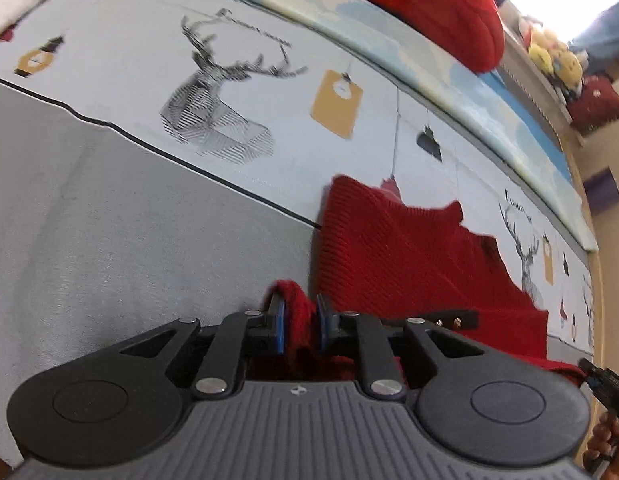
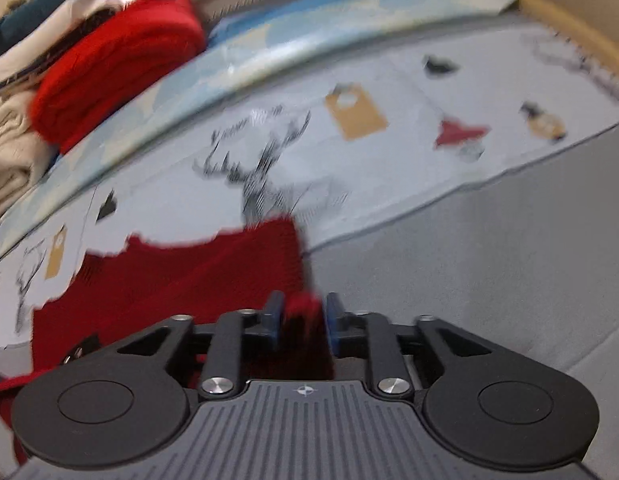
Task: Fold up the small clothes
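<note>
A fold of the red knit garment (image 1: 409,248) is in hand, its edge pinched in the narrow left claw (image 1: 300,322) and right claw (image 2: 302,318); release, then smoothing, is judged next.

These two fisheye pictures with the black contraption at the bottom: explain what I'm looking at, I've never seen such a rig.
No robot here: a person holds a two-finger clamp in each hand, and a camera on each looks forward along its fingers. One picture is from the left gripper, the other from the right gripper; the black shape at the bottom is the tool itself. Both look down at a bed cover printed with deer and tags. On it lies a red knitted garment. Each gripper has a bunched bit of its red cloth between its blue-padded fingers, at opposite ends; whether the pads press it I cannot tell. Farther back sits another red knit, beside pale clothes.
</note>
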Demonstrator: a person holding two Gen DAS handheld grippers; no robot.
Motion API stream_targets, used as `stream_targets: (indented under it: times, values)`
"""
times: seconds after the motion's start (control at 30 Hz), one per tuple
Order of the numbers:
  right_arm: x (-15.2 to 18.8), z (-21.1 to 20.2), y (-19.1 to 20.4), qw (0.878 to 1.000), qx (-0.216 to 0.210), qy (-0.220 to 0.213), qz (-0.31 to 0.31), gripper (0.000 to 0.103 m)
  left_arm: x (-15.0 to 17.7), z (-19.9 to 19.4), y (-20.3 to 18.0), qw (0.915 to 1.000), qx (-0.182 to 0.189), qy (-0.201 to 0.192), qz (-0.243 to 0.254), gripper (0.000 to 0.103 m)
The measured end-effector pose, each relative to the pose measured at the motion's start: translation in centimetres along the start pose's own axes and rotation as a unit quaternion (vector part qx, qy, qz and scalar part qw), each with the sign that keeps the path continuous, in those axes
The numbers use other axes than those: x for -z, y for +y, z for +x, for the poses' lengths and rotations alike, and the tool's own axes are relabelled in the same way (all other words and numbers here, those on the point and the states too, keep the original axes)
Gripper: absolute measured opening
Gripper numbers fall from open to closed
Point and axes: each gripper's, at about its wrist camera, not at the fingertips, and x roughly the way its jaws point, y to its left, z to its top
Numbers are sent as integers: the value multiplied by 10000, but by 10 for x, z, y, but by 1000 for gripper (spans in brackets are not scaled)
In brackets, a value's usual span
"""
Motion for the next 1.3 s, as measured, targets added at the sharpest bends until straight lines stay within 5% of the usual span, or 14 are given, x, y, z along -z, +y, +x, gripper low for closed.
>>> stream_targets:
  times: [0.1, 0.3, 0.47, 0.67, 0.93, 1.3]
  values:
    - [-1, -13, -21, 9995, -13, -220, 237, 30, 0, -15, 13, 9992, -286, -294, 34, 21]
    - [16, -14, -44, 9997, -160, 176, -97, 30, 10, -21, 43, 9992, -387, -35, 79, 28]
    - [34, -4, -31, 9948, -498, 610, -650, 32, 20, -16, 40, 9987, -291, 172, 373, 41]
    - [37, 6, -1, 9916, -632, 649, -927, 46, 25, -2, 15, 9966, -193, 300, 739, 53]
    - [31, 32, 8, 9938, -373, 721, -756, 46, 25, 25, 2, 9945, -309, 383, 920, 59]
    - [15, 57, 19, 9961, -257, 653, -528, 46, 16, 49, 5, 9969, 155, 134, 763, 65]
